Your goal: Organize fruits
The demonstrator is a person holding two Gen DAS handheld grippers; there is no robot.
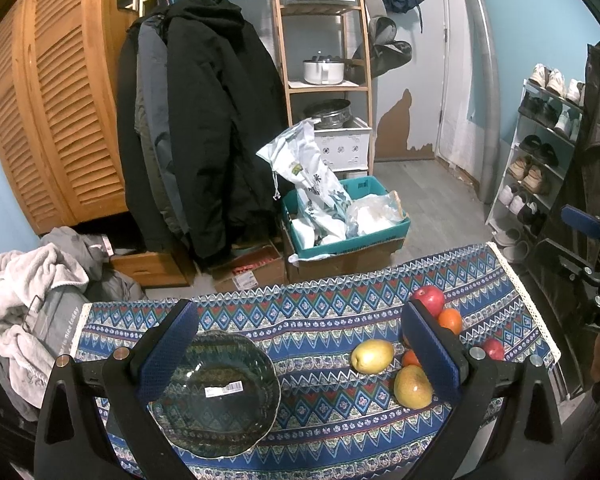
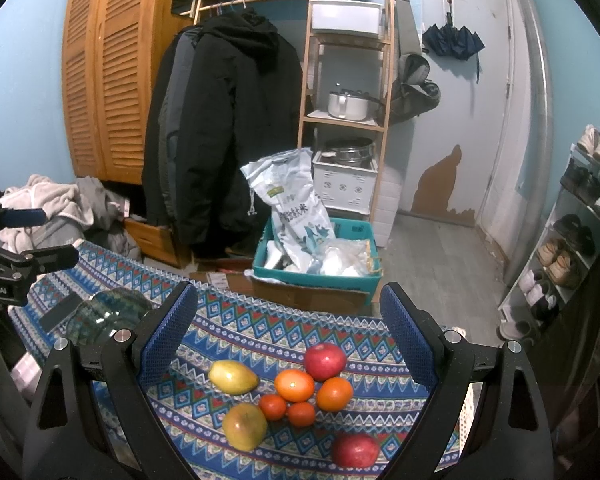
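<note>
**Fruit still loose, bowl still bare**

On the patterned blue cloth covering the counter, the fruit lies in one loose cluster under the right gripper: a yellow pear-shaped fruit at the left, a yellow-green blushed pear nearer the camera, a round red apple at the far side, a second red apple at the near edge, and four oranges between them, two larger and two smaller, several touching. None is held; the right jaws stand wide apart above the pile.

Well apart to the left sits a dark glass bowl with a scalloped rim, a white barcode sticker on it and no fruit inside. The left gripper hovers over it, jaws likewise apart and holding nothing, one finger overlapping the bowl's rim in view.

As a judgement, the task has barely started: every visible fruit remains to be gathered, presumably into the bowl.

Beyond the counter's far edge are a teal box of bags, hanging dark coats and a wooden shelf unit.
</note>
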